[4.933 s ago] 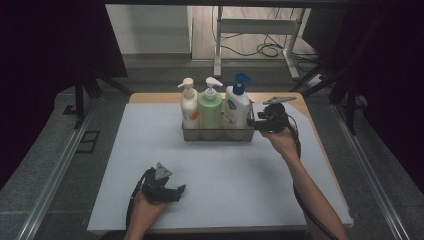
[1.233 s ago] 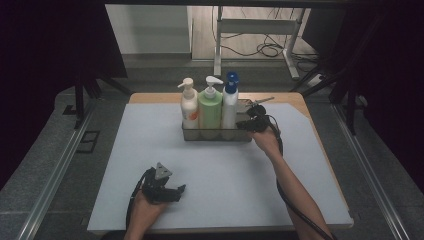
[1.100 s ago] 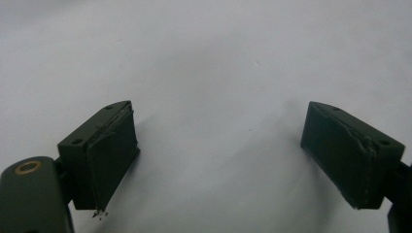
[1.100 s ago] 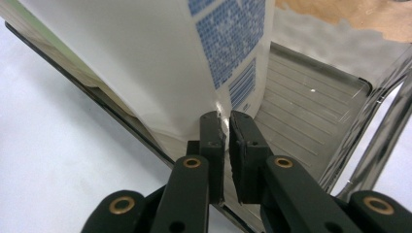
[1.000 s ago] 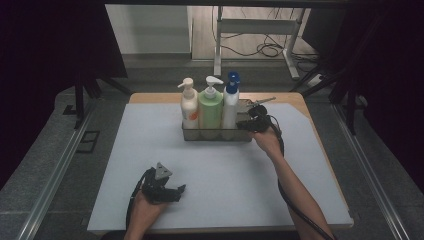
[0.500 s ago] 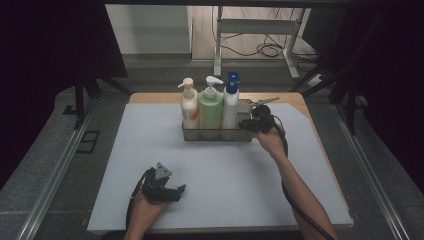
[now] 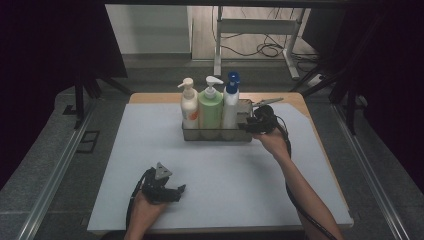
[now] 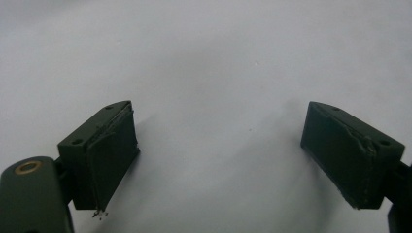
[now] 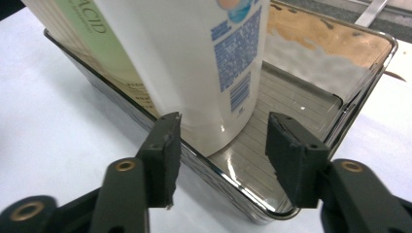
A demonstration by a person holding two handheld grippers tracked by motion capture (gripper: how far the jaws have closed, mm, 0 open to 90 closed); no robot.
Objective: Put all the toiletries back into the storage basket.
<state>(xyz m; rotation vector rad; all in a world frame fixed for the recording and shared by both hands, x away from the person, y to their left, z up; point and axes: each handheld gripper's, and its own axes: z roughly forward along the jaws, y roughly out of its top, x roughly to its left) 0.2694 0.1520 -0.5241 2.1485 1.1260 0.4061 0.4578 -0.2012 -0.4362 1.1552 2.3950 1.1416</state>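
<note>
A metal tray (image 7: 217,135) at the table's far middle holds three pump bottles: a cream one (image 7: 189,106), a green one (image 7: 210,107) and a white one with a blue pump (image 7: 230,107). My right gripper (image 7: 248,125) is at the tray's right end. In the right gripper view its jaws have just been opening. They stand apart (image 9: 221,141) at the tray's wall (image 9: 379,53), and the white bottle (image 9: 194,58) is just beyond them, untouched. My left gripper (image 7: 179,192) rests open at the front left, with nothing between its fingers (image 8: 218,141).
A pale mat (image 7: 125,165) covers the wooden table (image 7: 295,100), with bare room in front of the tray and to both sides. Beyond the far edge are a metal stand (image 7: 260,30) and floor cables. The tray's right part (image 9: 311,82) is bare.
The white bottle now shows its narrow side, not the broad one seen at first. The right gripper has let go of it and drawn back slightly to the right. The left hand stayed still.
</note>
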